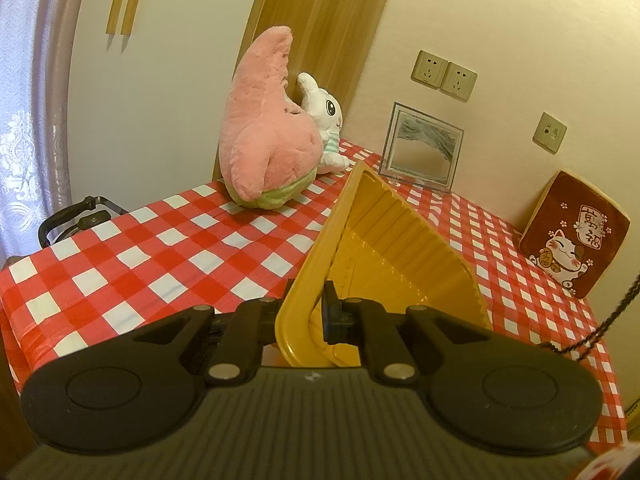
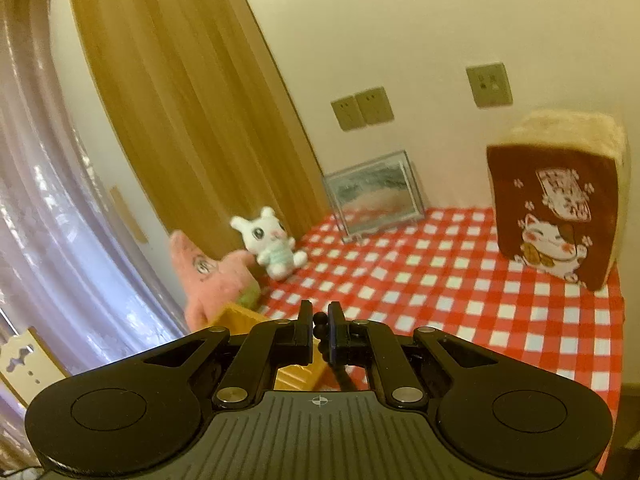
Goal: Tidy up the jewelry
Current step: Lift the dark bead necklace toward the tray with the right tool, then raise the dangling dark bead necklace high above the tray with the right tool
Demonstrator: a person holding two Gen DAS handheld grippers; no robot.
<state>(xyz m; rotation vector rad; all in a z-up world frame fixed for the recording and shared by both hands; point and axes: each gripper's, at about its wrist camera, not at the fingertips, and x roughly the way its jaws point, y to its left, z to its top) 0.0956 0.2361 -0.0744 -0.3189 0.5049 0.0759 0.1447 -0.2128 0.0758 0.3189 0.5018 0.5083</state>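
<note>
Gripping the near rim of a yellow tray, the left gripper holds it tipped up on edge above the red-and-white checked tablecloth, its ribbed inside facing the camera and nothing visible inside it. A pink plush and a white bunny toy stand beyond the tray at the far side of the table, with a clear picture frame against the wall and a brown lucky-cat cushion at the right. Off to the right of the tray, a black beaded necklace hangs down through the edge of the left view.

Across at the right gripper, the jaws are pinched together on that same strand, beads showing between the fingertips and a length trailing below. A corner of the tray sits just beneath and to the left of it.

Judging by the layout, the step in hand is lowering the necklace into the tray. Doing it well probably means levelling the tray first so the beads cannot slide out, then bringing the right gripper over its middle and letting the strand pool from its free end before releasing. Dropping it from height risks the chain spilling over the rim.
</note>
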